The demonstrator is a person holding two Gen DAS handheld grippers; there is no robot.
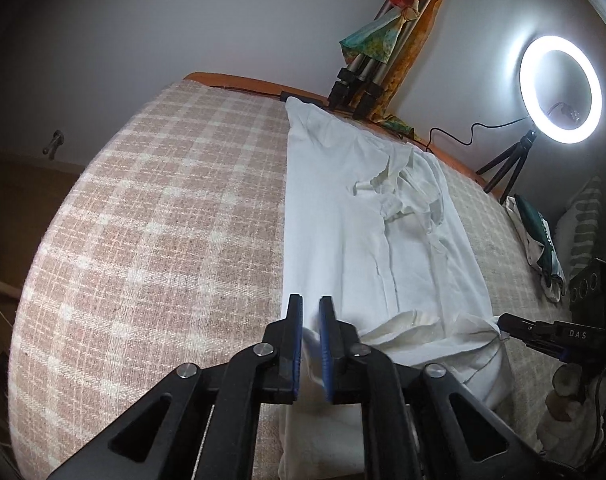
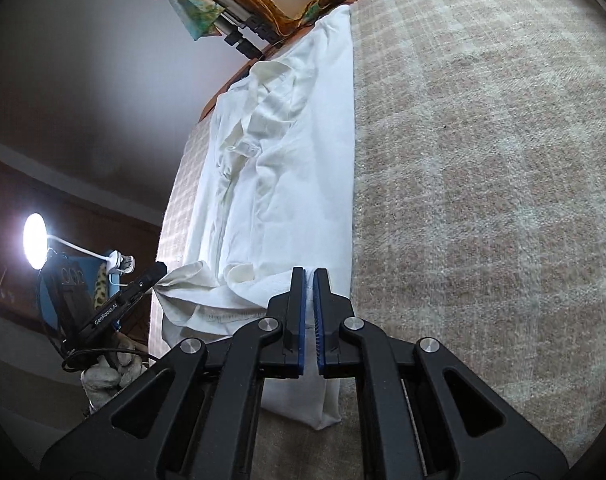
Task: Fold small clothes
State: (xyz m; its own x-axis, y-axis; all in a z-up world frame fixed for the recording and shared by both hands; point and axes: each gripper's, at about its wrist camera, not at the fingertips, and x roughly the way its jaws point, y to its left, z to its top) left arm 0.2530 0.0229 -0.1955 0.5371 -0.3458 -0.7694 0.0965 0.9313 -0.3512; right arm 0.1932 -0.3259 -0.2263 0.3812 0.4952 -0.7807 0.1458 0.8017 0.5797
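Note:
A white garment (image 1: pixel 343 216) lies lengthwise on a checked blanket (image 1: pixel 151 216), folded into a long strip with a bunched collar near its middle. My left gripper (image 1: pixel 311 312) is shut on the near left corner of the garment. My right gripper shows at the right of the left wrist view (image 1: pixel 507 326), pinching the near right corner. In the right wrist view the right gripper (image 2: pixel 309 280) is shut on the garment's (image 2: pixel 295 152) near edge, and the left gripper (image 2: pixel 159 274) pinches the other corner. The near hem is lifted between them.
The blanket (image 2: pixel 483 160) covers a bed with an orange edge (image 1: pixel 239 82). A tripod with coloured cloth (image 1: pixel 379 36) stands at the far end. A lit ring light (image 1: pixel 561 90) stands at the right. Another garment (image 1: pixel 537 236) lies at the bed's right edge.

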